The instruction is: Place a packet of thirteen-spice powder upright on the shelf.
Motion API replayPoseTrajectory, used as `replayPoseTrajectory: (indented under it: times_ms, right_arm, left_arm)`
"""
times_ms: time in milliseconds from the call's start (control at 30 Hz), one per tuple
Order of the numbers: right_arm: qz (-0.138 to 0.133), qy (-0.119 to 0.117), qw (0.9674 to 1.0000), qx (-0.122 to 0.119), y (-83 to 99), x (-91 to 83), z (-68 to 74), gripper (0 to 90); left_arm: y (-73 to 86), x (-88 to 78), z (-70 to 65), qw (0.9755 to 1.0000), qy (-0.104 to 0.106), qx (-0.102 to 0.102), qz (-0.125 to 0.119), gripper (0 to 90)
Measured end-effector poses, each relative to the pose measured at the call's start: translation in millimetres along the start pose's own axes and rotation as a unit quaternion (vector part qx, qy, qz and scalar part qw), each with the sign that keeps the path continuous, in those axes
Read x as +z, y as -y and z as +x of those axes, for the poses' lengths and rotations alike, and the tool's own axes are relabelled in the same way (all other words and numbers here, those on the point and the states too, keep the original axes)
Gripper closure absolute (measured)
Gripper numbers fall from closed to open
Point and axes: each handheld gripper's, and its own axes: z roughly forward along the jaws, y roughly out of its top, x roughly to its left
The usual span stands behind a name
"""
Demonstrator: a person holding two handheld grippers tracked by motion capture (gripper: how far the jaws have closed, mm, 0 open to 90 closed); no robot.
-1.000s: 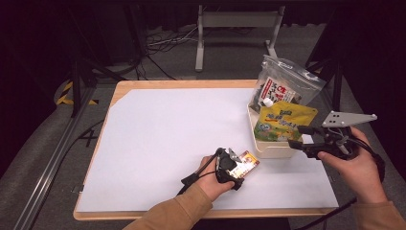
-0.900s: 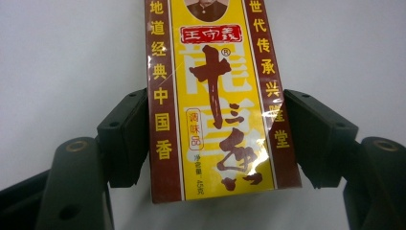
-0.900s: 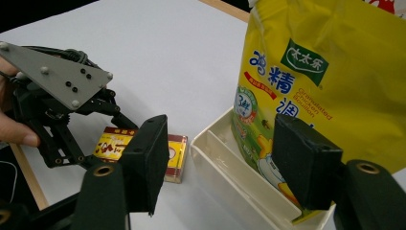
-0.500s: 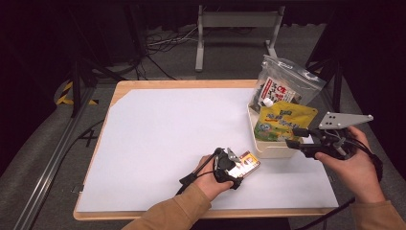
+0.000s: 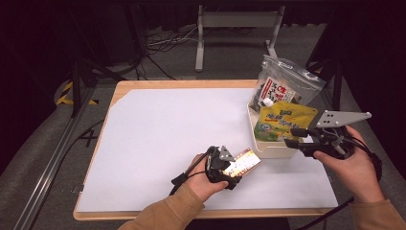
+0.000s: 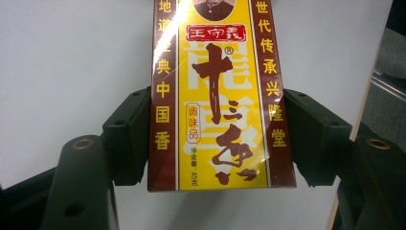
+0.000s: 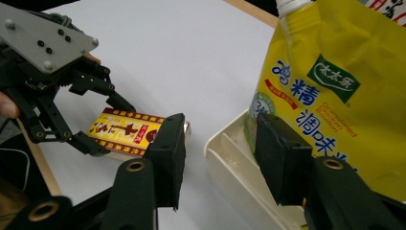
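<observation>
Box top cut off by the upper edge of the left gripper view; lower end of the yellow pouch (image 5: 282, 123) sunk out of sight inside the cream tray (image 5: 268, 151). Clear bag (image 5: 282, 86) at the tray's far end half covered by the pouch, print on it too small to read from the high view. Right claw's pads partly lost against the tray rim in the high view; whether the near pad touches the rim, cannot tell.

Left claw (image 5: 234, 167) clamped on the yellow-and-maroon seasoning box (image 6: 218, 96), one pad on each long maroon side, box held just above the white table (image 5: 167, 134) near its front edge, a little left of the tray. Same box (image 7: 127, 132) seen beyond the right claw's jaws in the right gripper view, lying flat between the left claw's fingers.

Right claw (image 7: 220, 153) partly spread, nothing pressed between the pads, the tray's near corner and the pouch's lower edge in the gap; jaws just been closing.

Against a second ago: box and left claw lifted slightly and tipped toward the tray; right claw narrower, otherwise in the same spot at the tray's near right corner; pouch, bag and tray unmoved.
</observation>
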Motion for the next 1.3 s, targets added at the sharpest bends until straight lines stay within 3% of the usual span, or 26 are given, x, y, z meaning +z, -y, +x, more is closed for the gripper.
replayPoseTrajectory:
  times_ms: [200,367,400,567,700,833,867,933,1000,1133,1300]
  right_arm:
    - [0.012,-0.009,0.9999,0.006,-6.3,3.8,3.6,50.9]
    - [0.024,-0.015,0.9993,0.024,-15.8,4.7,7.0,49.3]
    - [0.024,-0.015,0.9993,0.024,-15.8,4.7,7.0,49.3]
    - [0.03,-0.017,0.9992,0.022,-24.8,5.6,10.3,50.2]
    - [0.041,-0.018,0.9988,0.02,-31.1,5.5,12.1,53.1]
    - [0.046,-0.017,0.9987,0.014,-37.6,4.1,14.2,54.0]
    - [0.044,-0.017,0.9988,0.01,-38.8,3.9,14.2,53.1]
    - [0.041,-0.016,0.999,0.005,-39.9,4.0,14.4,51.2]
    - [0.04,-0.014,0.9991,0.007,-41.9,4.1,14.9,50.0]
    - [0.042,-0.013,0.999,0.011,-44.3,3.8,14.8,48.0]
    - [0.033,-0.011,0.9992,0.017,-48.3,-1.1,14.1,44.2]
  left_arm:
    - [-0.4,-13.3,-1.3,0.9992,-0.008,0.01,-0.037,32.7]
    - [-0.3,-24.2,-0.2,0.9948,-0.025,0.02,-0.096,32.7]
    - [-0.3,-24.2,-0.2,0.9948,-0.025,0.02,-0.096,32.7]
    - [0.9,-29.4,1.1,0.9899,-0.028,0.021,-0.137,32.7]
    - [3.2,-32.3,2.1,0.9849,-0.031,0.019,-0.17,32.7]
    - [3.7,-37.1,0.9,0.9782,-0.037,0.027,-0.203,32.7]
    - [3.7,-37.1,0.9,0.9782,-0.037,0.027,-0.203,32.7]
    - [4.0,-39.6,-0.5,0.9736,-0.038,0.037,-0.222,32.7]
    - [5.1,-41.0,-2.8,0.9671,-0.041,0.049,-0.246,32.7]
    - [10.2,-40.3,-6.5,0.9592,-0.048,0.067,-0.271,32.6]
    - [14.5,-36.2,-8.5,0.9545,-0.049,0.071,-0.285,32.6]
